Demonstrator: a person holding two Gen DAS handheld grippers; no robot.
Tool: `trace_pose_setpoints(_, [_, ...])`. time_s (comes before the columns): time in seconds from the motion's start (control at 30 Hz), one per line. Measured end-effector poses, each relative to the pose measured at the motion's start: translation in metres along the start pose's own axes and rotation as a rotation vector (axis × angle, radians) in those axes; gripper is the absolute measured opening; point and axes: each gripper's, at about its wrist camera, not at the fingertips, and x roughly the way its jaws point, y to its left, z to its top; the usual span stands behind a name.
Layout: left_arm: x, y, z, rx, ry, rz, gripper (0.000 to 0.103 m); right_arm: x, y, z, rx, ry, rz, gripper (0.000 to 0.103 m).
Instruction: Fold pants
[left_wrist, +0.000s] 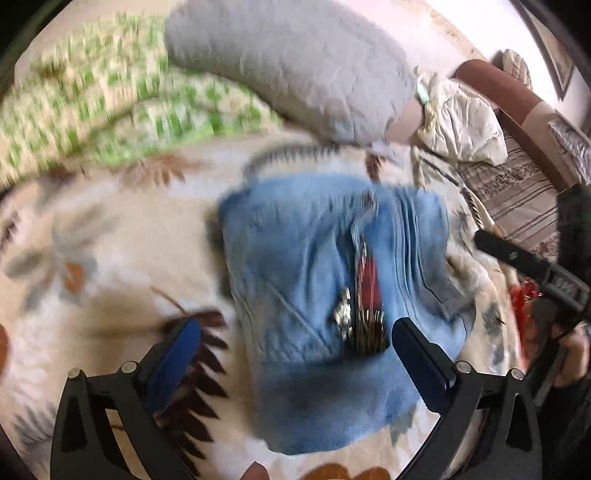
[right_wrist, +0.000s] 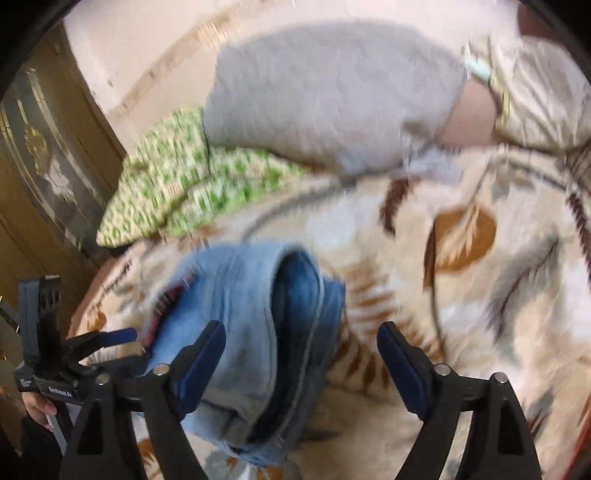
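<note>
A green-checked pillow (left_wrist: 110, 110) lies at the far left, its end tucked under a grey pillow (left_wrist: 288, 70). Below them, folded blue pants (left_wrist: 325, 280) rest on the patterned blanket (left_wrist: 110, 236). The left gripper (left_wrist: 295, 332) hangs over the pants, jaws spread, nothing between the pads. The right gripper (right_wrist: 301, 332) is likewise released above the pants' right edge. A crumpled cream cloth (left_wrist: 458, 122) and a brown bolster (left_wrist: 498, 88) sit far right.

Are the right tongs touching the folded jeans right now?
Cannot tell. In the right wrist view the right tongs stand open over the folded jeans, but motion blur hides whether the left finger rests on the denim.
</note>
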Motion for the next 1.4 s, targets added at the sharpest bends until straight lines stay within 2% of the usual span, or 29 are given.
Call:
trace_pose_setpoints(0.07, [-0.011,-0.008,0.008,0.043,-0.061,0.066,0.103,-0.007,0.012,0.007,-0.044,-0.051,-0.016,0.088])
trace_pose_setpoints(0.17, [-0.017,-0.010,0.016,0.064,-0.109,0.041,0.103,-0.008,0.030,0.015,-0.107,-0.093,-0.047,0.090])
trace_pose_setpoints(0.27, [-0.013,-0.009,0.027,0.062,-0.125,0.045,0.103,0.002,0.045,0.025,-0.150,-0.082,-0.023,0.090])
trace_pose_setpoints(0.4, [-0.004,0.008,0.040,0.016,-0.150,0.105,0.103,0.027,0.053,0.032,-0.205,-0.050,-0.087,0.090])
trace_pose_setpoints(0.5, [0.007,0.028,0.047,-0.061,-0.125,0.062,0.103,0.052,0.048,0.031,-0.222,0.024,-0.141,0.090])
trace_pose_setpoints(0.57, [0.018,0.030,0.051,-0.066,-0.096,0.041,0.103,0.070,0.042,0.027,-0.229,0.066,-0.196,0.090])
trace_pose_setpoints(0.67, [0.041,0.025,0.053,-0.020,-0.047,0.106,0.103,0.093,0.026,0.021,-0.200,0.137,-0.214,0.090])
trace_pose_setpoints(0.77, [0.059,0.021,0.047,-0.001,0.004,0.105,0.103,0.111,0.013,0.008,-0.209,0.186,-0.240,0.094])
trace_pose_setpoints(0.87, [0.071,0.020,0.041,0.006,0.025,0.117,0.103,0.116,0.001,0.001,-0.178,0.180,-0.227,0.101])
trace_pose_setpoints(0.97, [0.075,0.028,0.036,-0.032,0.039,0.106,0.103,0.109,-0.006,0.003,-0.119,0.180,-0.181,0.101])
trace_pose_setpoints(1.1, [0.050,0.030,0.034,-0.050,0.001,0.099,0.103,0.079,-0.006,0.005,-0.063,0.147,-0.131,0.102])
trace_pose_setpoints(1.27, [0.015,0.015,0.017,0.032,-0.050,0.067,0.103,0.027,0.008,-0.003,-0.127,0.089,-0.122,0.103])
trace_pose_setpoints(1.4, [-0.001,-0.004,-0.001,0.128,-0.054,0.034,0.103,0.005,0.019,-0.015,-0.196,0.101,-0.111,0.103])
